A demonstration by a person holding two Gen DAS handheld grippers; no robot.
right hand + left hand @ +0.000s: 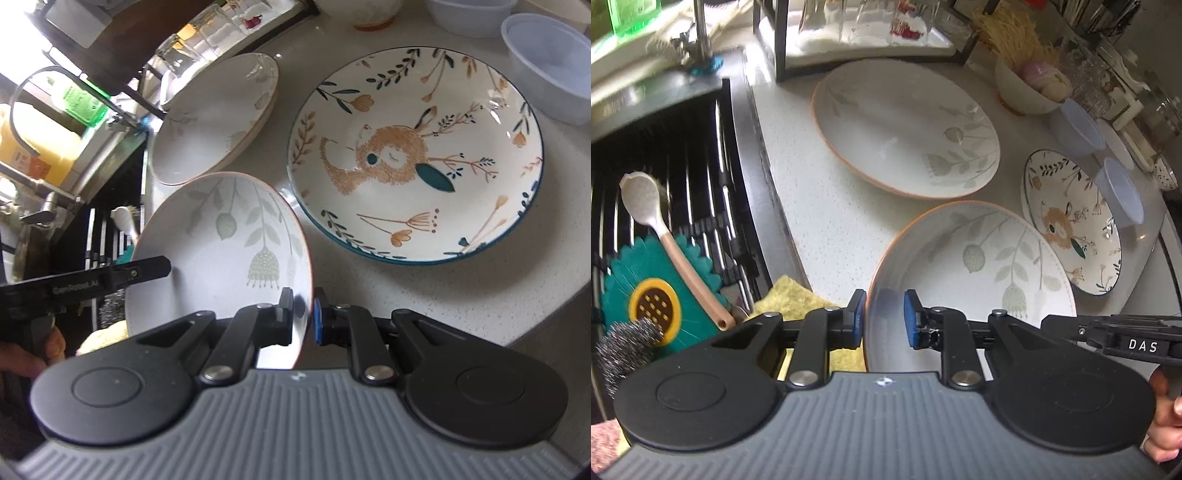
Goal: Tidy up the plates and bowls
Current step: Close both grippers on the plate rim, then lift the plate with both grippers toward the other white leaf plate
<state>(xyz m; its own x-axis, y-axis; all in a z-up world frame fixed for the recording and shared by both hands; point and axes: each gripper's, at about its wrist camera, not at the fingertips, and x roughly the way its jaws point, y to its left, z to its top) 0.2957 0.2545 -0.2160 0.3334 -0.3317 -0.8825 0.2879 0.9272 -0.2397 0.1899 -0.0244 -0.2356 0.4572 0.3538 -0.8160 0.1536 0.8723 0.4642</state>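
A grey leaf-pattern plate (979, 273) with an orange rim lies nearest me on the speckled counter (820, 206). My left gripper (884, 317) straddles its left rim, one blue pad outside and one inside, shut on it. My right gripper (303, 312) is shut on the opposite rim of the same plate (221, 251), which looks tilted up on that side. One finger (155, 267) of the left gripper shows at the plate's far edge. A second leaf plate (905, 125) lies behind it. A rabbit-pattern plate (413, 155) lies to the right.
Two translucent plastic bowls (1121, 192) (1078, 125) and a white bowl (1027, 88) stand at the back right. A glass rack (864, 33) is behind. The sink (665, 147) on the left holds a spoon (650, 206), steel wool (624, 347) and a yellow cloth (794, 299).
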